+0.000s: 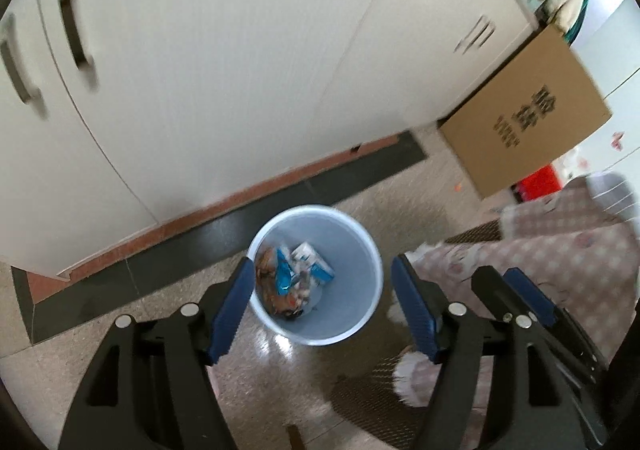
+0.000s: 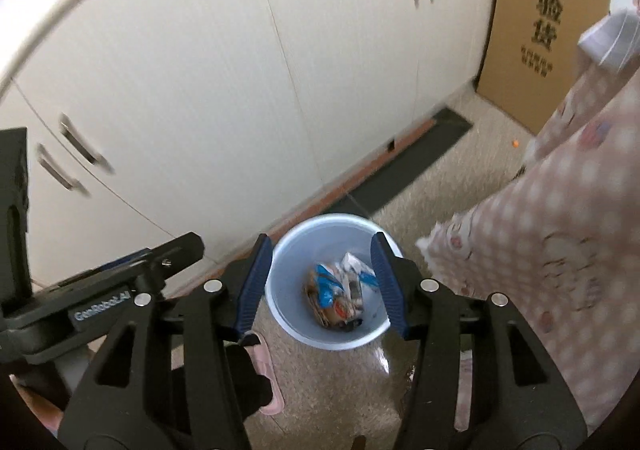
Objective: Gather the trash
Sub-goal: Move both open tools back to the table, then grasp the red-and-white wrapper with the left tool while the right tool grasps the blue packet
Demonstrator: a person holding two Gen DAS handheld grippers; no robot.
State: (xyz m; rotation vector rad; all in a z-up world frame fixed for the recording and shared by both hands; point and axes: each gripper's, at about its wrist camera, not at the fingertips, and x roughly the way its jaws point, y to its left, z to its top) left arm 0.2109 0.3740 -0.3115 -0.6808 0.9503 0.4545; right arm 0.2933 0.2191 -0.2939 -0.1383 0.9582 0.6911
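A pale blue round bin [image 1: 352, 314] stands on the speckled floor below both grippers. Inside lie crumpled wrappers [image 1: 290, 278], blue, white and brown. My left gripper [image 1: 324, 270] hangs above the bin, open, with nothing between its blue pads. In the right wrist view the same bin [image 2: 288, 314] holds the wrappers [image 2: 340, 290], and my right gripper [image 2: 322, 250] is open over it, empty. The right gripper also shows at the right edge of the left wrist view, and the left gripper's black body [image 2: 100, 290] sits at the left of the right wrist view.
White cabinet doors [image 1: 220, 69] with dark handles rise behind the bin, above a dark and red floor strip [image 1: 280, 189]. A cardboard box [image 1: 524, 117] leans at the right. A pink patterned cloth [image 2: 560, 230] hangs close on the right. A pink slipper [image 2: 266, 374] lies below.
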